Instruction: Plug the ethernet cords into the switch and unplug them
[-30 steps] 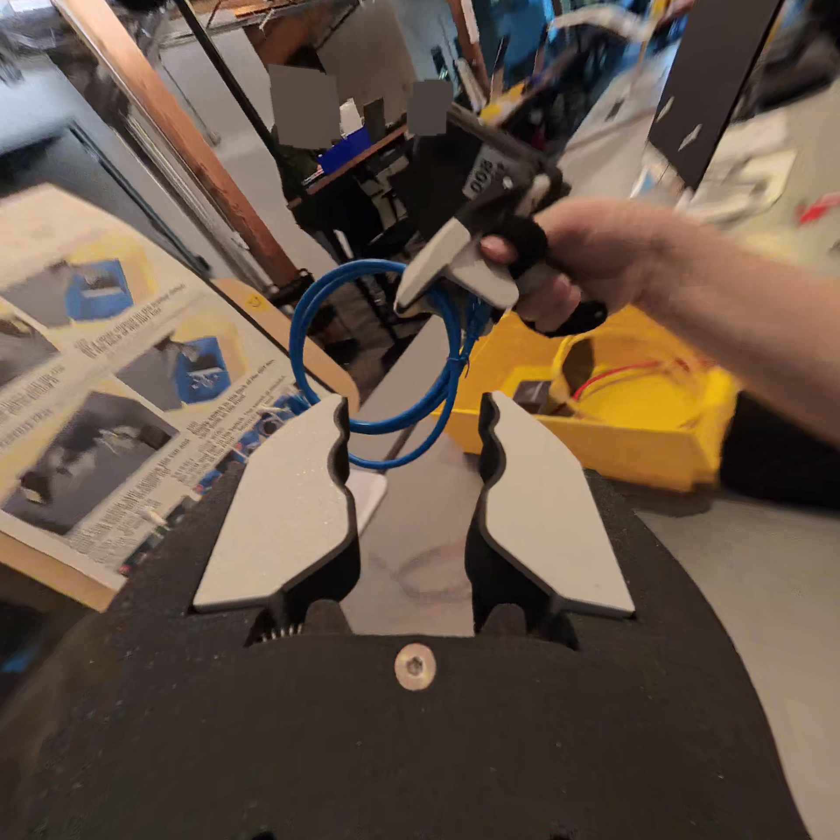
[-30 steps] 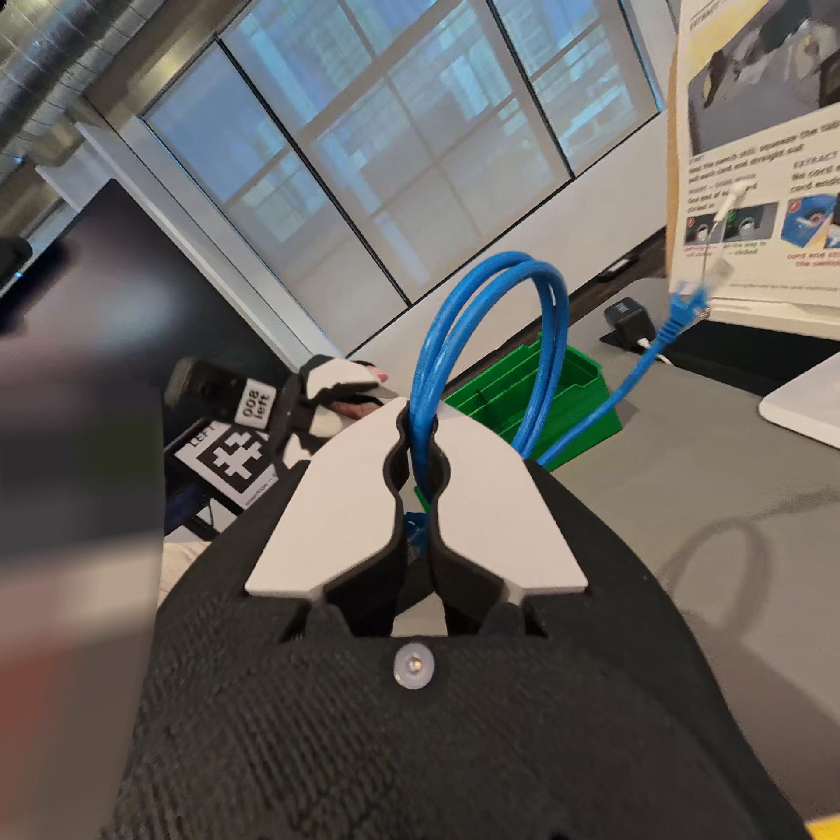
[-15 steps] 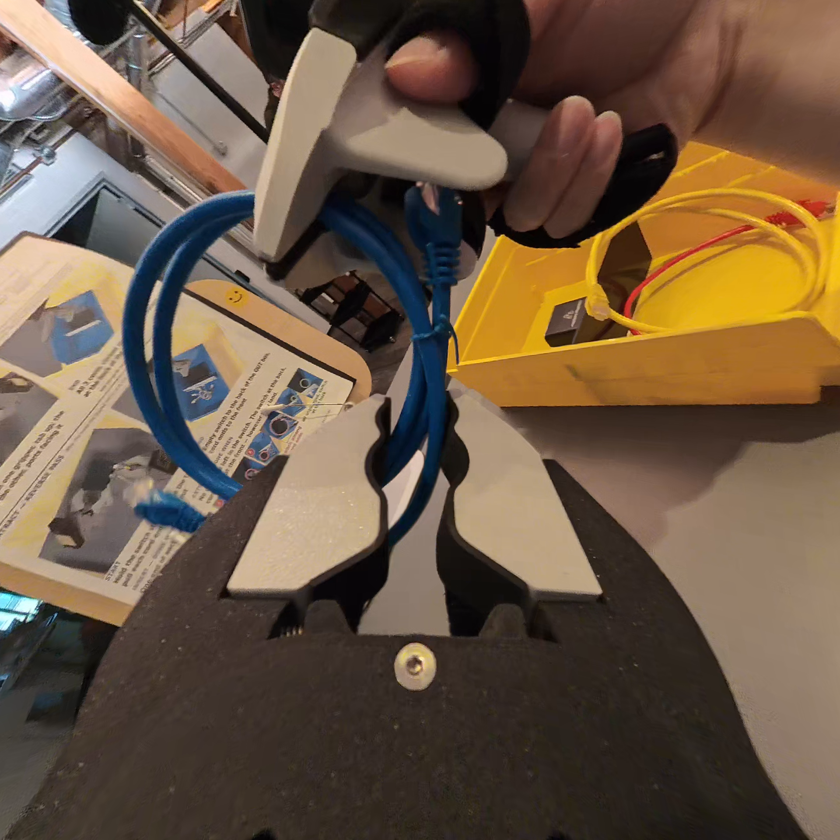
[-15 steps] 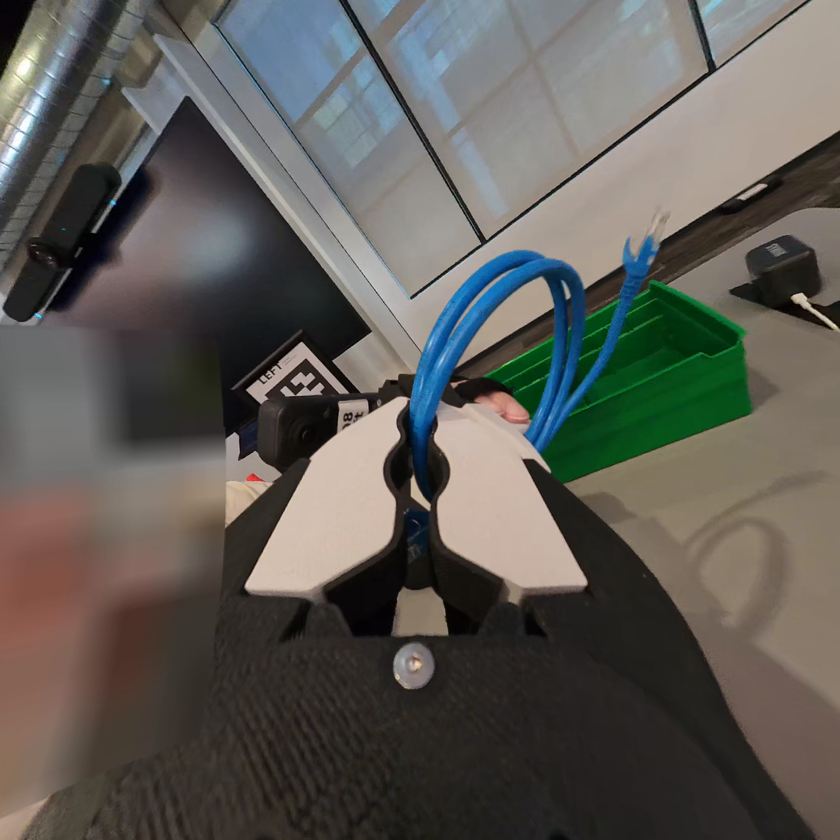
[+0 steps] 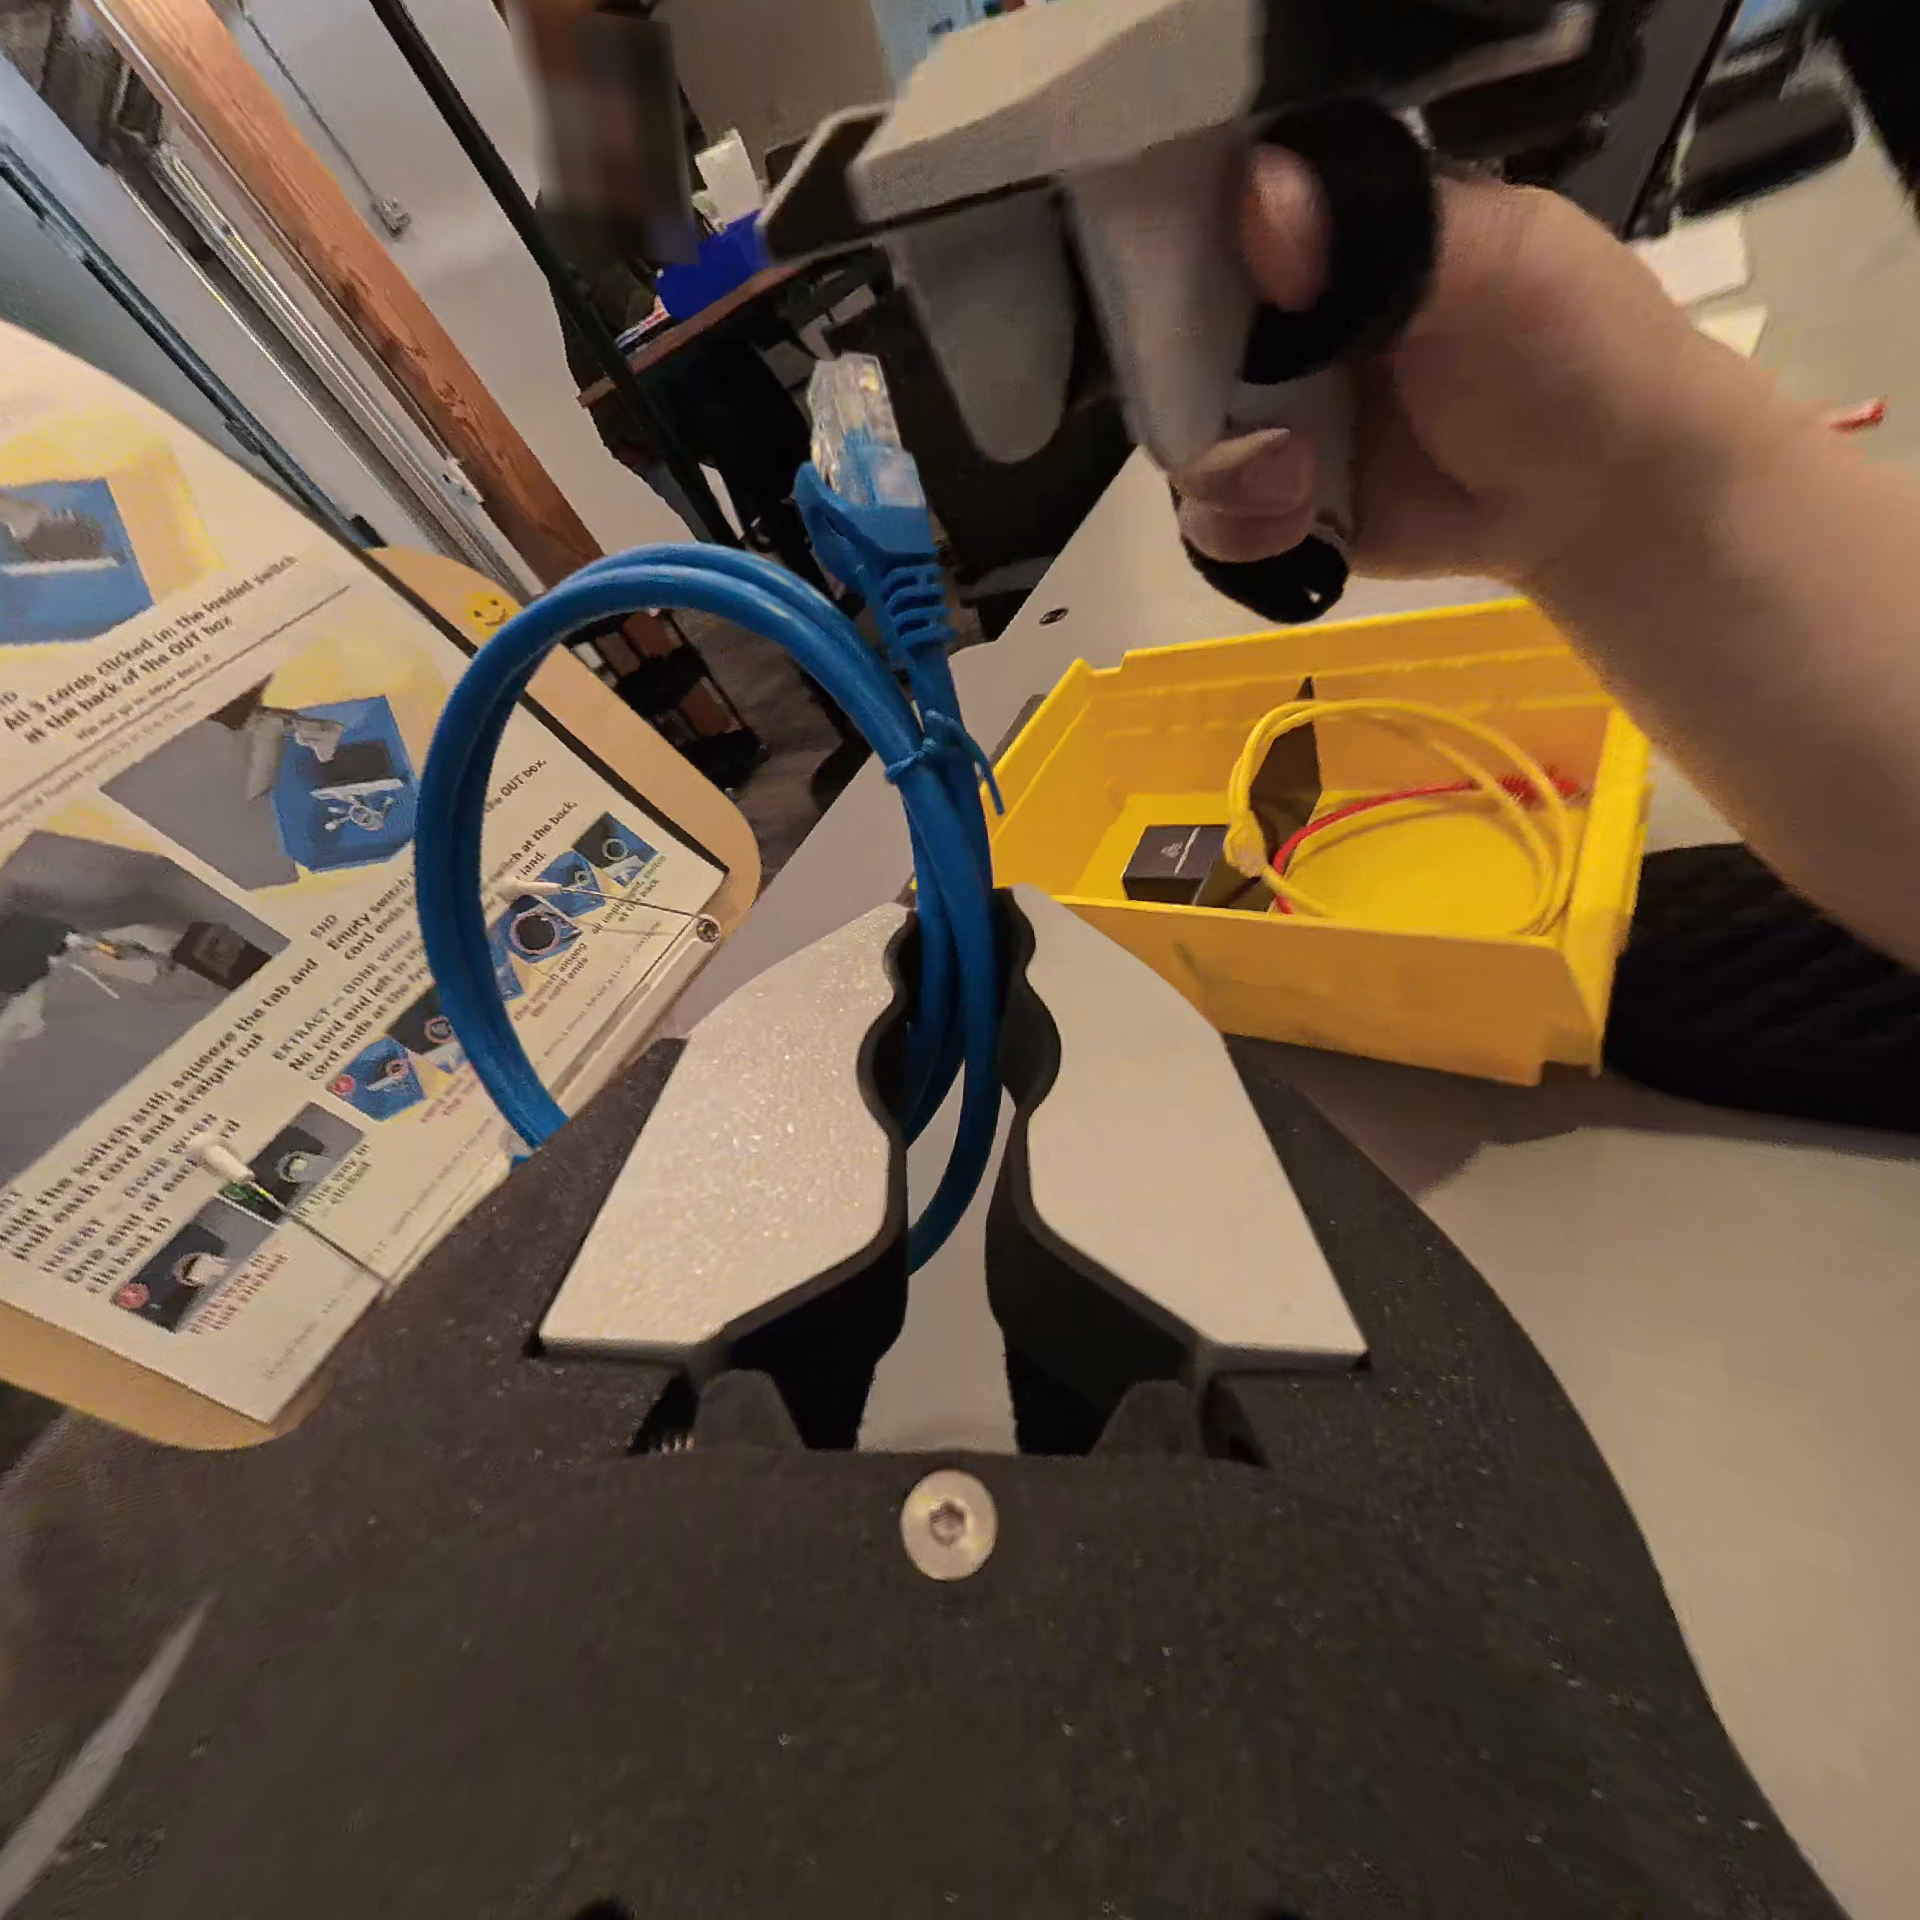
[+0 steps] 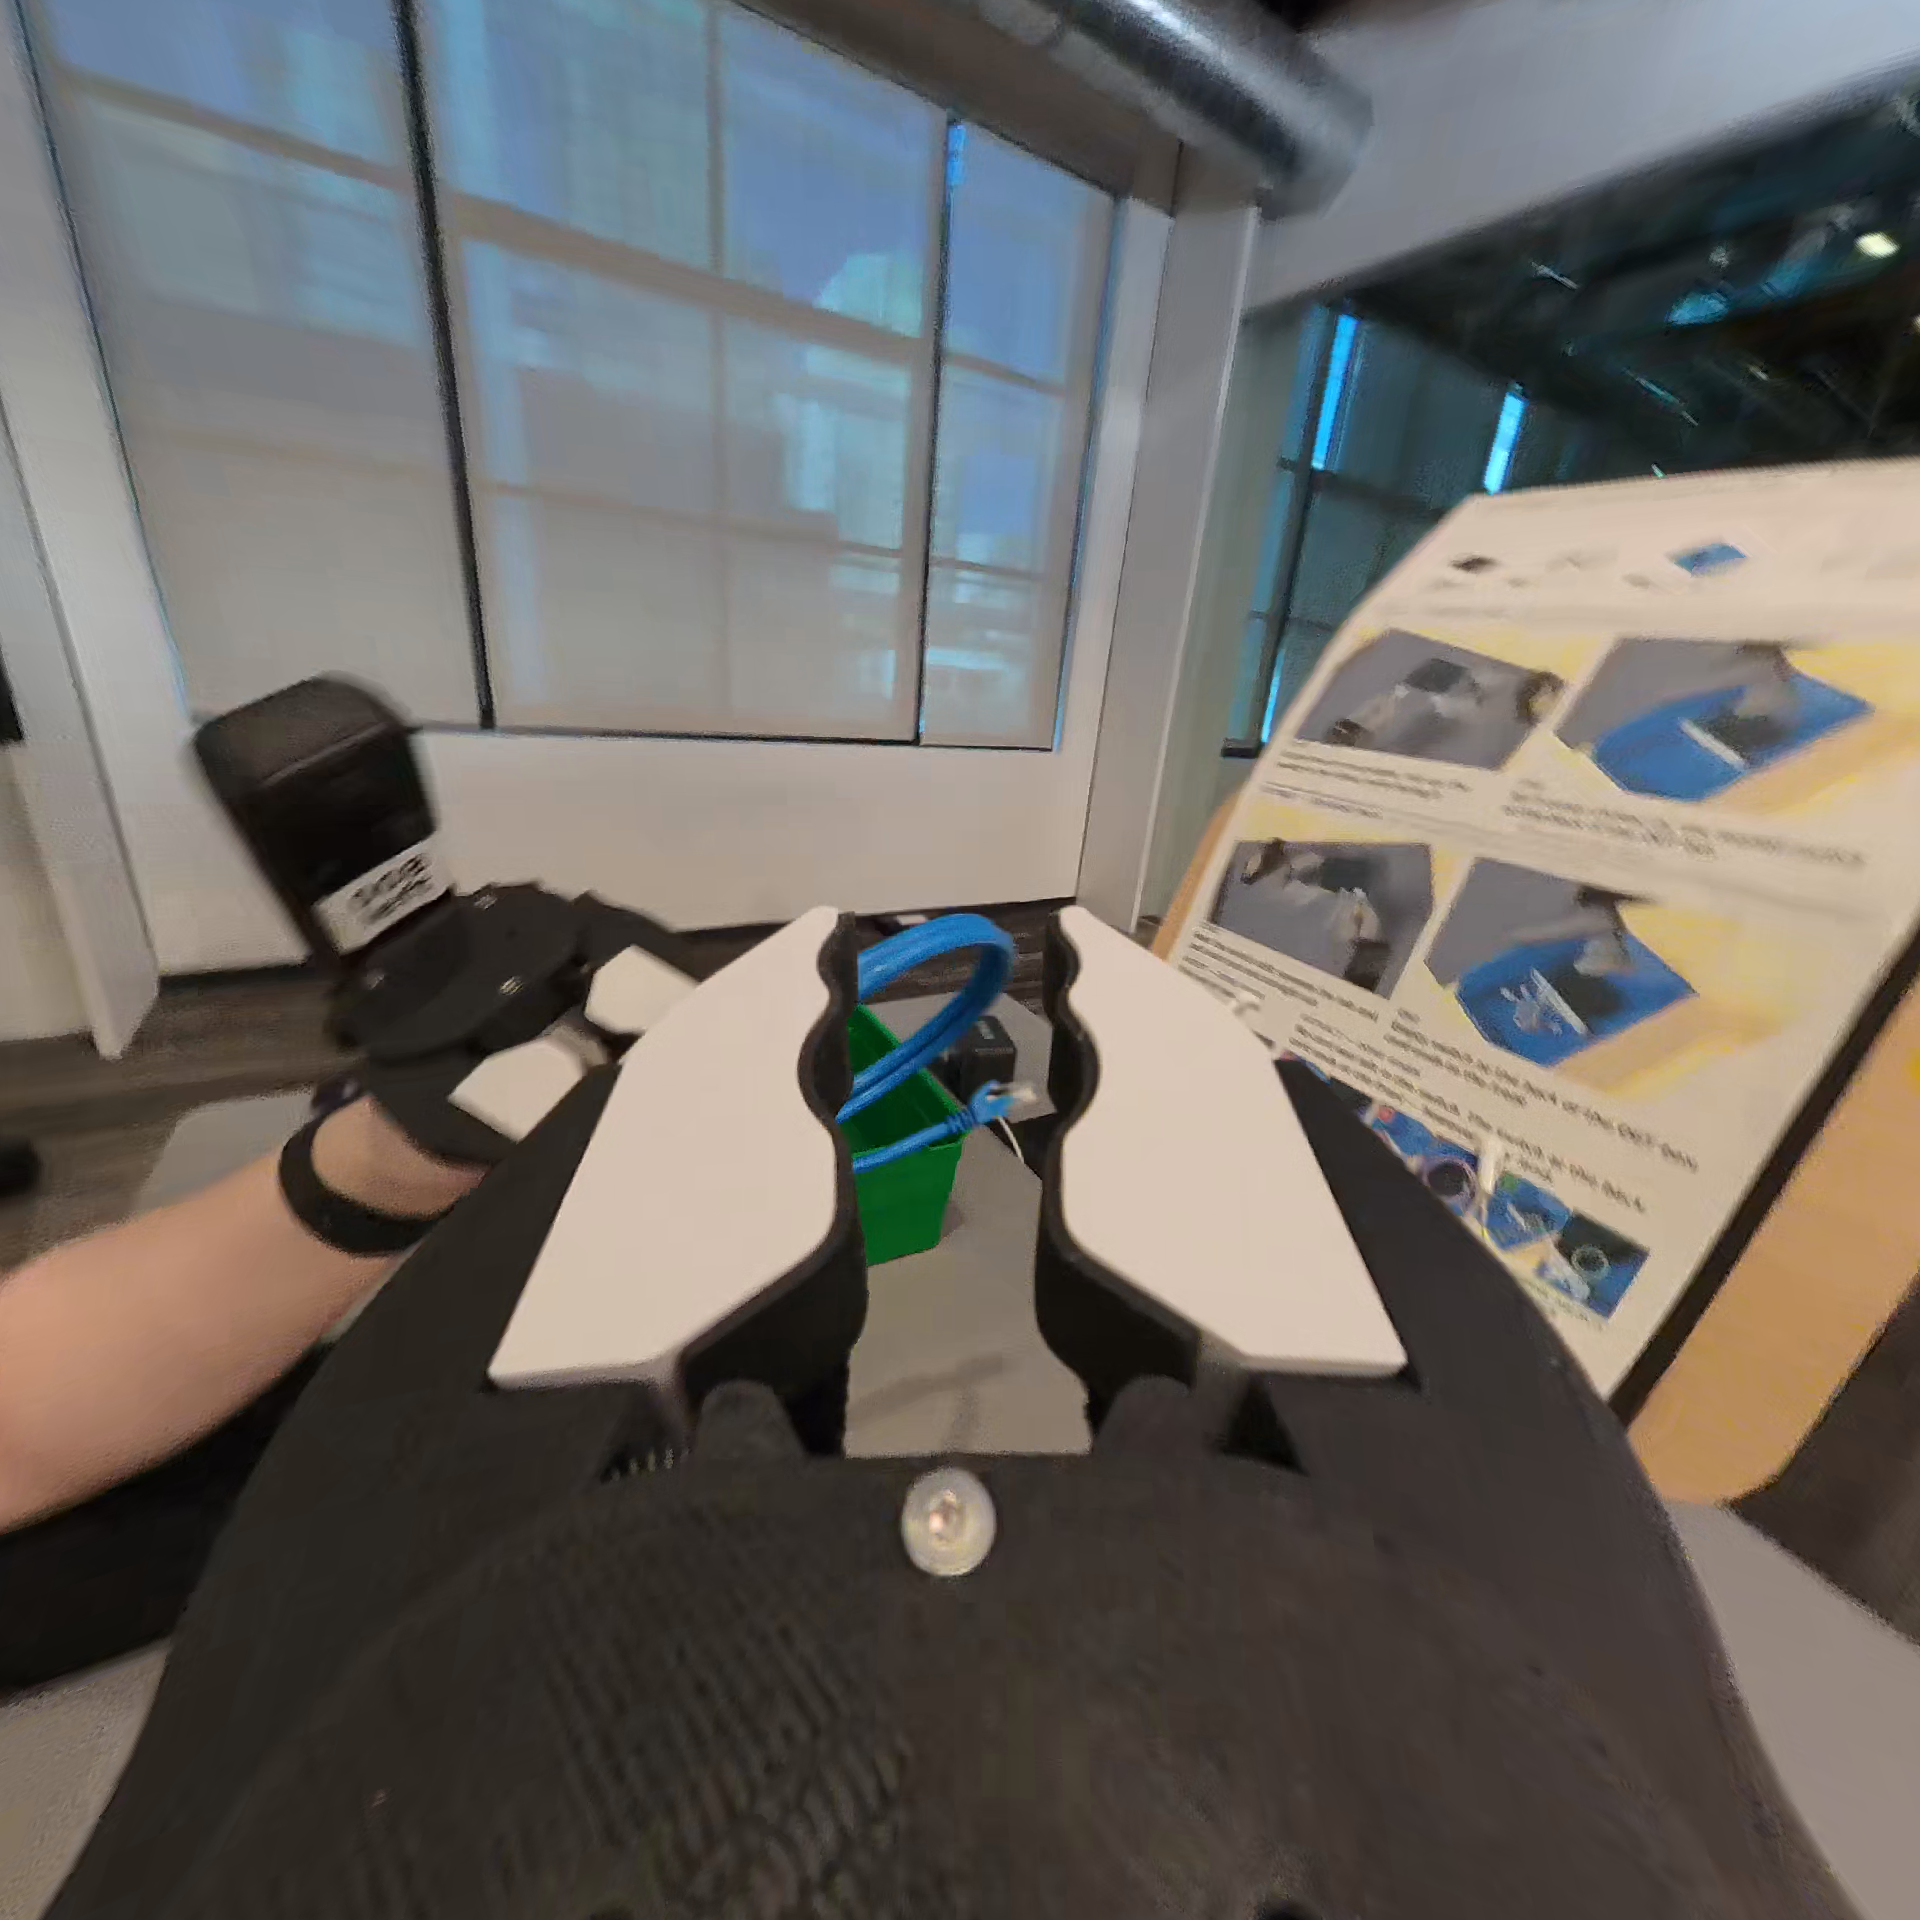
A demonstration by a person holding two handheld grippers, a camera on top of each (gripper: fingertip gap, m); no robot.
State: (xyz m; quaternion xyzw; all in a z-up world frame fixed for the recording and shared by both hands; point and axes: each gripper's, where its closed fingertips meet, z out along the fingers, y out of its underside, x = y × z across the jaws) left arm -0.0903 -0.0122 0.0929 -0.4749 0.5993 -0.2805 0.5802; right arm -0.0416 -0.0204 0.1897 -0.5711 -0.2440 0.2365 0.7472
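Now, left hand-held gripper: narrow, pads clamped on the coiled blue ethernet cord.
Right hand-held gripper: jaws apart, bare; the coil sits beyond them.
Cord plug: pointing up.
Yellow bin: on the table, holding yellow and red cords.
Green bin: past the right fingers.

A large gridded window fills the white wall, a silver duct overhead.
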